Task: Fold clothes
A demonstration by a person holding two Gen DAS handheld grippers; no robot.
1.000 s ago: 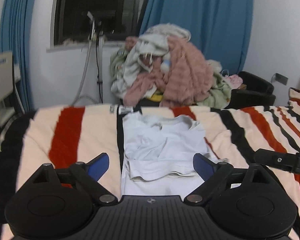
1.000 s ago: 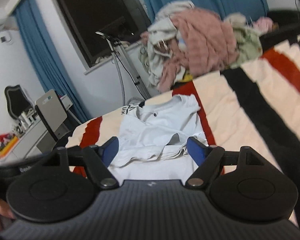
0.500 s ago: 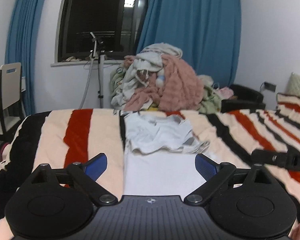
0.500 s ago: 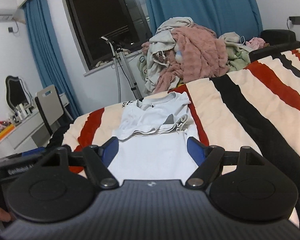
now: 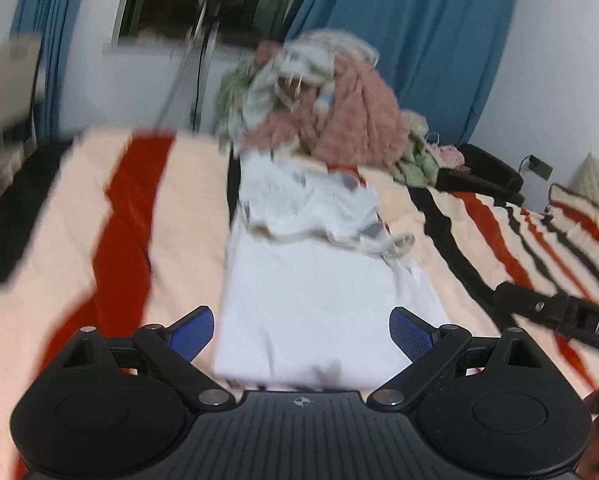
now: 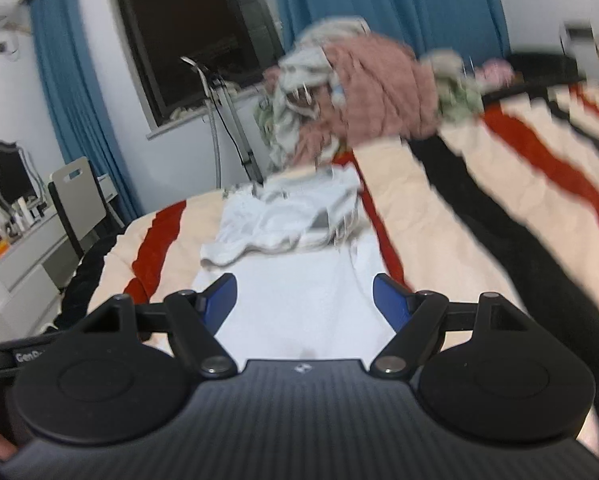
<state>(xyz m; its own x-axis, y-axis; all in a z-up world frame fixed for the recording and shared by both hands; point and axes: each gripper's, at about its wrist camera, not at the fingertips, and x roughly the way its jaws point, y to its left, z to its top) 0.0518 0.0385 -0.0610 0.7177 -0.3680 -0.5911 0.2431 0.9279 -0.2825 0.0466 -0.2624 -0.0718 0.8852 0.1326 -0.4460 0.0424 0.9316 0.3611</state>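
A bed (image 5: 79, 216) covered by a blanket striped in cream, red and black fills most of both views. Behind it hang blue curtains (image 5: 419, 40) beside a dark window (image 6: 187, 32). At the far edge of the bed sits a heap of laundry (image 5: 331, 96), pink, grey and green pieces mixed together. A grey chair (image 6: 79, 200) stands by a desk to the left in the right wrist view.

The white shirt (image 5: 319, 292) lies lengthwise on the blanket in front of the heap, its near part flat and smooth, its far part bunched in folds and creases. Both views are blurred, so finer detail of the cloth is hard to read.

The left gripper (image 5: 301, 330) has its blue-tipped fingers spread wide above the near end of the shirt, holding nothing. The right gripper (image 6: 303, 298) is likewise released, its fingers apart over the flat white cloth, empty.
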